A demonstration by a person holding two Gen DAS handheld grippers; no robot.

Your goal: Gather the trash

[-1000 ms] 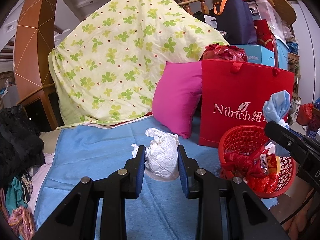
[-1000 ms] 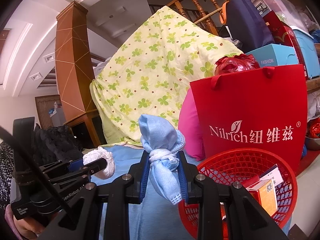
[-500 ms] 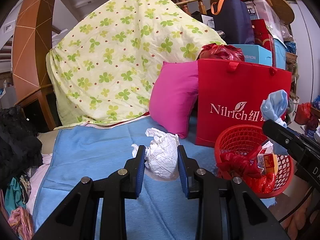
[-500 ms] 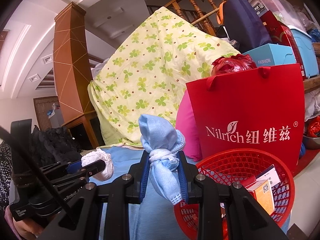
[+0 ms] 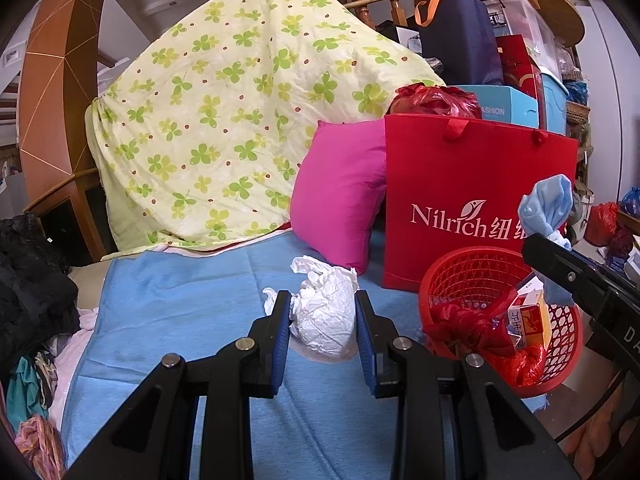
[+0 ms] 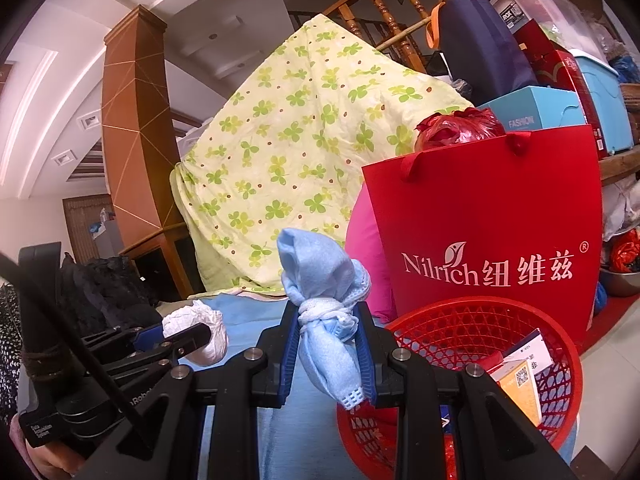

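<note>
Left wrist view: left gripper [image 5: 322, 320] squeezes white paper wad [image 5: 326, 312] above blue sheet [image 5: 180, 300]. Red basket [image 5: 472, 268] on right already has box and red bag. Wad not in yet.

Right wrist view: right gripper [image 6: 328, 344] pinches knotted blue cloth [image 6: 324, 300] beside basket rim [image 6: 460, 308]. Both drops left.

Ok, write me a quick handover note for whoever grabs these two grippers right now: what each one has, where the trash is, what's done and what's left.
Left gripper: shut on the crumpled white paper, just above the blue sheet.
Right gripper: shut on the knotted blue cloth bundle, held up at the near rim of the red basket.
Done: the basket already holds a small carton and red plastic.
Left: release the bundle into the basket, then bring the paper over and drop it in too.
</note>
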